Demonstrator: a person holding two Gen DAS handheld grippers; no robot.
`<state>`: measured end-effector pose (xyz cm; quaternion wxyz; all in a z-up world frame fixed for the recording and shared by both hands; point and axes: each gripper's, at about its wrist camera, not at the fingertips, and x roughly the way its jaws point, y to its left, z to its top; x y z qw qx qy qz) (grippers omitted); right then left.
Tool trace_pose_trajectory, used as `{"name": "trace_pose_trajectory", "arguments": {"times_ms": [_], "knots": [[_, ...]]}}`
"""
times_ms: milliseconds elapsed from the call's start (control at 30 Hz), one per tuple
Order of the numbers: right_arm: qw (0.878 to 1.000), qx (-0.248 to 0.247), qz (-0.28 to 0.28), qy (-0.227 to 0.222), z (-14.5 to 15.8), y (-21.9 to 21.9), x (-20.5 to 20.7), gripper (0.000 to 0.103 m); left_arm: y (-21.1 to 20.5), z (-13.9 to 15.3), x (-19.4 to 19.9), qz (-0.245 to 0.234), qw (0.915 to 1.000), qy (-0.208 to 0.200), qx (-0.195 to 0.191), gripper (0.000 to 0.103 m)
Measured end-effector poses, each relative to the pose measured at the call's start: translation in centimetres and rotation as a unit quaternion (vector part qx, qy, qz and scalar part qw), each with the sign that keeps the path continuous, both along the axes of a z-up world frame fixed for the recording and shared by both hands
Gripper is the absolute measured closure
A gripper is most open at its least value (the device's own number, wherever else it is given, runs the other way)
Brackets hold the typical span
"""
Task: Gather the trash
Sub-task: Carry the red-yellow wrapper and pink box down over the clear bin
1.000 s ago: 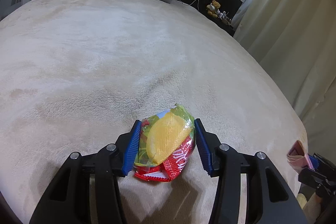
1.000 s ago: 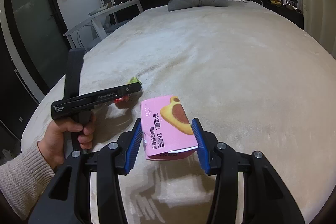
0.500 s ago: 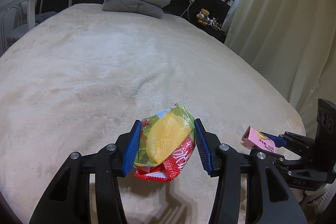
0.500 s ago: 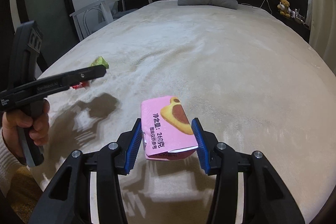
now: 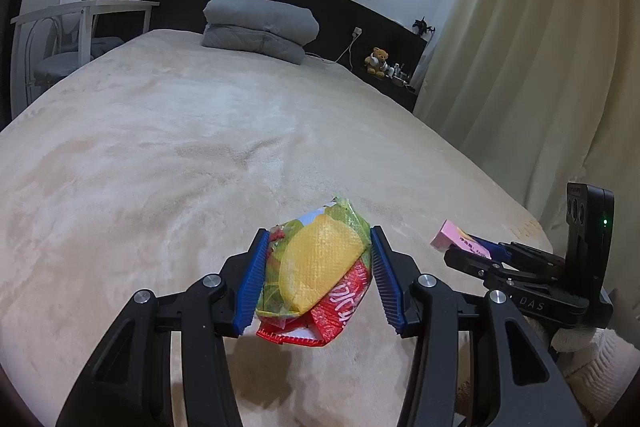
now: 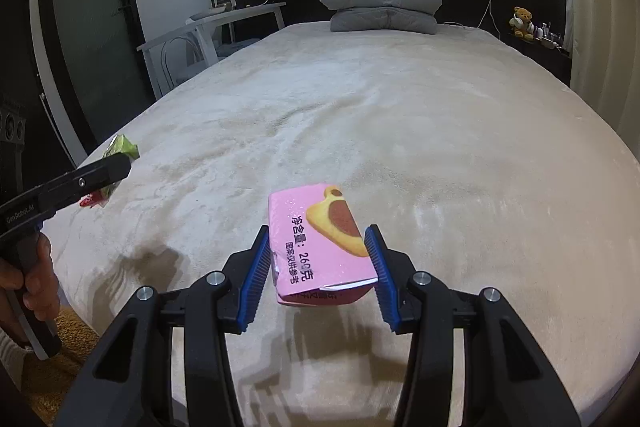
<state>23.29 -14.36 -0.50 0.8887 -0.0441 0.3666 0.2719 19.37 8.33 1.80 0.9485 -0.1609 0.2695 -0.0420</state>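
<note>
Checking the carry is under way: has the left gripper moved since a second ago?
Yes. In the right wrist view the left gripper has shifted left, off the bed.

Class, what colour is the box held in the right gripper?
Pink box, with a biscuit picture; clearest in the right wrist view.

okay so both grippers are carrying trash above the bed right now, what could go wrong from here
1. The crinkly yellow, green and red snack wrapper in the left gripper is thin, squashed film; it could slip from the blue pads and drop onto the beige plush bedspread.
2. The pink cardboard snack box sits tilted in the right gripper, its opened end hanging below the pads; it may twist loose.
3. The two grippers are close together, so they might knock each other.
</note>
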Motion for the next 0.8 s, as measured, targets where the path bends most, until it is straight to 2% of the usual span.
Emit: {"name": "trace_pose_trajectory", "arguments": {"times_ms": [333, 533, 800], "knots": [[0.999, 0.036, -0.010, -0.003, 1.0, -2.3, -7.7, 0.055, -2.3, -0.4, -7.6, 0.012, 0.9998, -0.016, -0.001, 0.054], [0.999, 0.048, 0.008, -0.014, 1.4, -2.9, -13.0, 0.055, -3.4, 0.2, -11.7, 0.013, 0.9988, -0.048, -0.002, 0.054], [0.998, 0.049, 0.020, -0.021, 1.3, -3.1, -18.1, 0.055, -5.5, -0.4, -15.8, 0.008, 0.9988, -0.049, 0.002, 0.054]]}}
